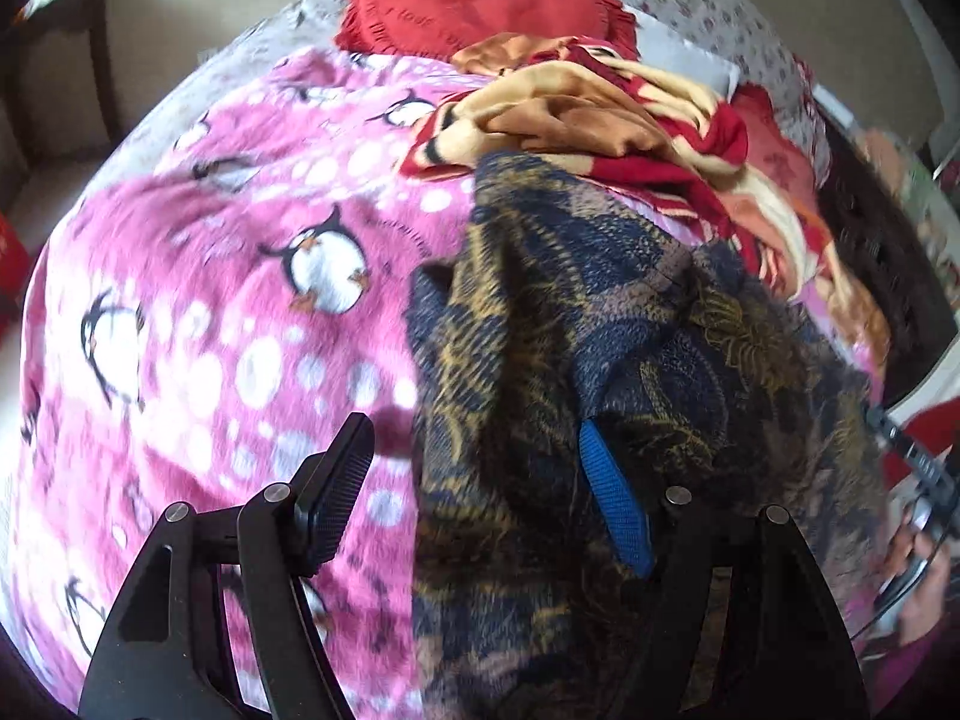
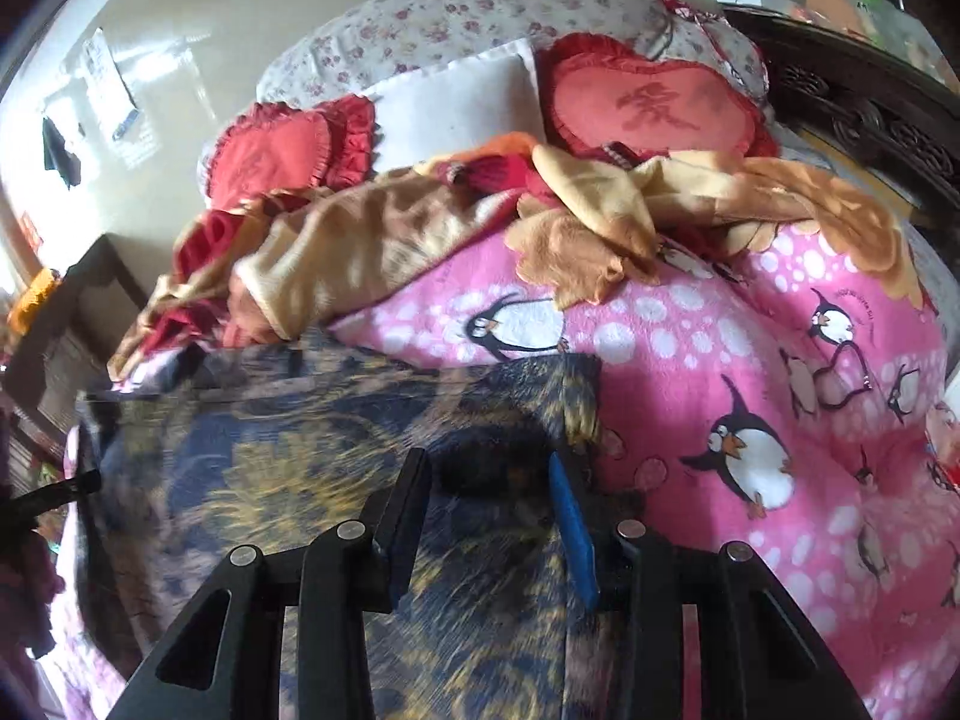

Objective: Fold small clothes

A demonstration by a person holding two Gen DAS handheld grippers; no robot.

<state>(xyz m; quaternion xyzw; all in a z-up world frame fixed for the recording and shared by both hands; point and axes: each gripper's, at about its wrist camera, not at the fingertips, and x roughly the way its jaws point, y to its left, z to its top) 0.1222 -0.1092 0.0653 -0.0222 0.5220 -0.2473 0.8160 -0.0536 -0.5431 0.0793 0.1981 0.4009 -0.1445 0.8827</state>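
A dark navy and gold patterned garment (image 1: 600, 324) lies spread on the pink penguin blanket (image 1: 240, 312). My left gripper (image 1: 474, 426) stands wide open at the garment's left edge. Its black finger (image 1: 342, 474) hangs over bare blanket, and its blue pad (image 1: 612, 498) is tucked against the cloth. In the right wrist view the same garment (image 2: 270, 468) is blurred. My right gripper (image 2: 486, 459) is over it, partly open, with a dark fold between the fingers and neither pad visibly pressing. The right gripper's body and a hand (image 1: 918, 540) show at the left view's right edge.
A crumpled beige and red blanket (image 2: 372, 240) lies beyond the garment. Red heart cushions (image 2: 654, 102) and a floral pillow (image 2: 468, 18) sit at the bed's head. A dark carved headboard (image 2: 870, 114) runs along the right, and dark furniture (image 2: 78, 312) stands on the left.
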